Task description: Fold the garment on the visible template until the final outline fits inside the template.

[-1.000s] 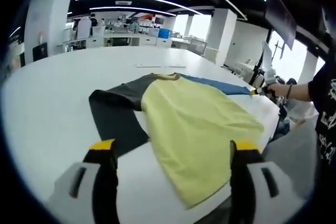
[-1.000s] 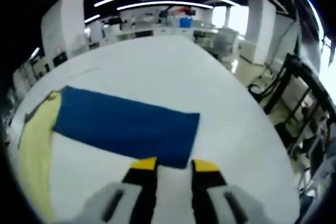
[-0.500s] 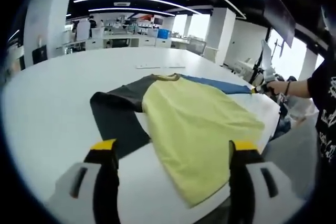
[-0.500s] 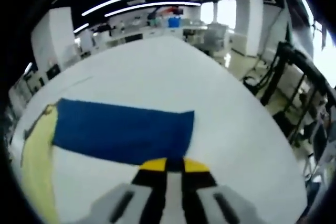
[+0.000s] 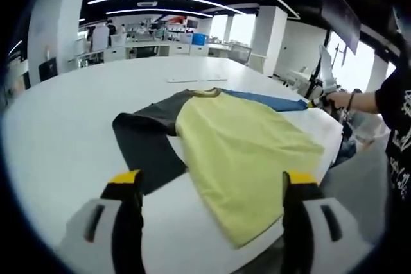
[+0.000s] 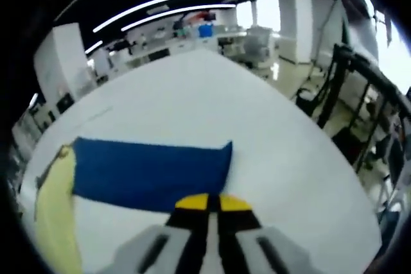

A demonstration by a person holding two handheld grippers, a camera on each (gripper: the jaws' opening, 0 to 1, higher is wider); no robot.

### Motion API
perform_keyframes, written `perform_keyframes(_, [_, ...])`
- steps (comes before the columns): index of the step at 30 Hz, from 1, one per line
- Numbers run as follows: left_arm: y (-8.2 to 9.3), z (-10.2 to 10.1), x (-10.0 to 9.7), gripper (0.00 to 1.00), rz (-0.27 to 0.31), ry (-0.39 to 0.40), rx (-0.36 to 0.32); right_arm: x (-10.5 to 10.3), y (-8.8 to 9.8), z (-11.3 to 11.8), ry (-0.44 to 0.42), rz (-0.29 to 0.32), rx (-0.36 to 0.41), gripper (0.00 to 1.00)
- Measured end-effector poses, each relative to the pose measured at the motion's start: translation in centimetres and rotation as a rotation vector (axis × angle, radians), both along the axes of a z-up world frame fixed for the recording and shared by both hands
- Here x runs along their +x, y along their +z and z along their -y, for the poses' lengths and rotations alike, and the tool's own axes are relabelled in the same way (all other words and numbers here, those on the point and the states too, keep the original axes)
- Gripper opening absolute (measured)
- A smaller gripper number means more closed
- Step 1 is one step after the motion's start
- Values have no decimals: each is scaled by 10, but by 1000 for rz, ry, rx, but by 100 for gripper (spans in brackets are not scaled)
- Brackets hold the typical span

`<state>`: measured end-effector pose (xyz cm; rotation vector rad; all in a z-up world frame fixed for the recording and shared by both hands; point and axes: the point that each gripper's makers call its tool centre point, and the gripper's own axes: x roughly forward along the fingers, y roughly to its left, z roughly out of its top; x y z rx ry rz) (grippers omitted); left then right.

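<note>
Left gripper view: the left gripper [image 5: 209, 187] hovers low over the white tabletop [image 5: 58, 126], jaws spread wide and holding nothing, yellow tips at either side of the view's bottom. Between and beyond them the garment [image 5: 244, 149] lies flat on the tabletop: a dark sleeve [image 5: 144, 149] spread out to the left, a yellow body in the middle running down to the near tabletop edge, a blue sleeve [image 5: 266, 99] stretched out to the right. The collar sits at the far end of the yellow body. A thin pale strip [image 5: 189, 80] lies on the tabletop beyond the garment, well apart from it. At the right edge a person's hand [image 5: 334, 99] reaches in at the tip of the blue sleeve; a dark sleeve of the person's clothing shows behind it.

Right gripper view: the yellow body shows at the far left, then the blue sleeve [image 6: 151, 172] lies flat across the white tabletop [image 6: 257, 126]. The right gripper [image 6: 213, 202] sits at the sleeve's near end, jaws pressed together on the cuff edge, yellow tips touching. The cuff's far corner is slightly raised. To the right, the tabletop edge drops off to dark frames and floor.
</note>
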<state>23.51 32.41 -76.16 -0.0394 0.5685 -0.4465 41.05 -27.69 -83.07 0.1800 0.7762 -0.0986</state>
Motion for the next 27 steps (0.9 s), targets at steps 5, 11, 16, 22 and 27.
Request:
perform_keyframes(5, [3,1,1,88,13,-5,7,6,16,-6,34,18,-18,0])
perform_keyframes(11, [5,0,0,88,19,-1,5,18,32,-15,78,47,-22,0])
perform_keyframes(16, [6,1,-5,91,18,-14,3,31,44,-24,116,72,-29,0])
perform_keyframes(22, [6,-1,-8,91,19,-10,-1,41,57,-36,161,89,-41,0])
perform_keyframes(27, [5,-2,-11,93,14,-10,6,49,64,-51,200,106,-45,0])
